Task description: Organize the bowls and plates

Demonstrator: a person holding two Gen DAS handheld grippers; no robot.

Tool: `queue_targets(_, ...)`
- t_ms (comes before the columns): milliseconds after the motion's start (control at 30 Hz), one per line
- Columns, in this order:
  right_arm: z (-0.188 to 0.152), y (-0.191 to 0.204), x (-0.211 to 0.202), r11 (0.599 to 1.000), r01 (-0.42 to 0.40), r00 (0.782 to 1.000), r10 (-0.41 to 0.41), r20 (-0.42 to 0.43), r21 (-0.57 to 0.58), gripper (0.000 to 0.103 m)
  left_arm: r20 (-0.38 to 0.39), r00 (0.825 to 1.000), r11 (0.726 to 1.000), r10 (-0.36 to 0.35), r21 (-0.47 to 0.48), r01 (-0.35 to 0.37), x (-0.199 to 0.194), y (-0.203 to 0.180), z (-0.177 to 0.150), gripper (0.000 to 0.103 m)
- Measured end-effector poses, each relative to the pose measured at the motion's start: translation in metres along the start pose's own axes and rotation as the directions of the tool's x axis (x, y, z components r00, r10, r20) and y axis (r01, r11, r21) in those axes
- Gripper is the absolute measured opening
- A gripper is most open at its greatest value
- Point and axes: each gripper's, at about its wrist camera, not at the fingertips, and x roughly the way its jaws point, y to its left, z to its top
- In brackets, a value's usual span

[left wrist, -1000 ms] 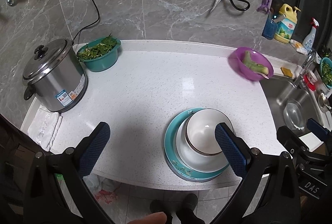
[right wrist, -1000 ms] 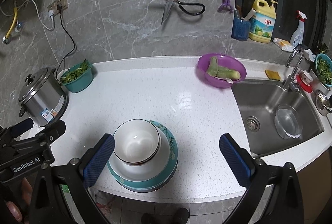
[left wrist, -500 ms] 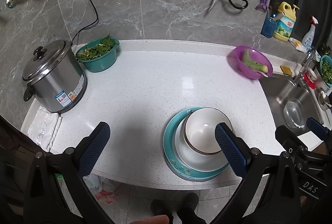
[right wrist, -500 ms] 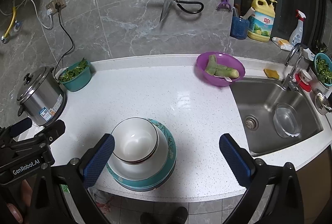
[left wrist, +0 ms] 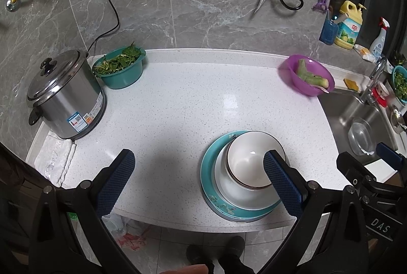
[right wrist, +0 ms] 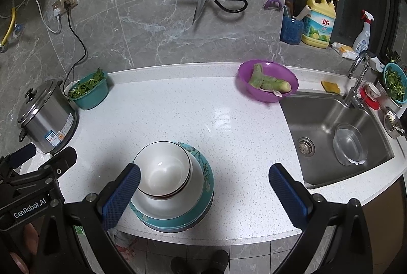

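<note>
White round ceramic bowl (right wrist: 162, 169) nested in wider white bowl (right wrist: 178, 200) on teal floral plate (right wrist: 203, 208), left of steel sink (right wrist: 328, 119). Left claw (left wrist: 195, 180) and right claw (right wrist: 203, 197) spread wide, empty.

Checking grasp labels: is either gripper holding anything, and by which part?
Nothing. The left gripper and right gripper are open, above the counter beside the bowl.

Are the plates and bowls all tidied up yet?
Looks nearly done: the small white bowl sits in a bigger white bowl on the teal plate, one neat stack. Both grippers, left and right, are open and hold nothing. No other loose dishes show on the counter.
</note>
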Motion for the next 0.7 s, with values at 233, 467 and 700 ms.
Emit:
queue_targets(233,-0.0005,0.0001,0.0022,1.0,0.005,1.0,-0.005,-0.01,-0.003,0.103,-0.007,1.0,1.0,0.002,0.004,-0.002,0.0038,-0.002,-0.0024,0.103)
queue_targets(467,-0.0005,0.0,0.0033,1.0,0.007,1.0,-0.007,-0.013,-0.005,0.103,-0.009,1.0,1.0,0.004,0.005,-0.004,0.0063,-0.0011,-0.0017,0.103)
queue_targets(700,-0.0006,0.0003,0.0032,1.0,0.009,1.0,-0.009,-0.013,-0.006,0.103,-0.011,1.0,1.0,0.002,0.005,-0.002,0.0065,-0.0011,-0.0016,0.103)
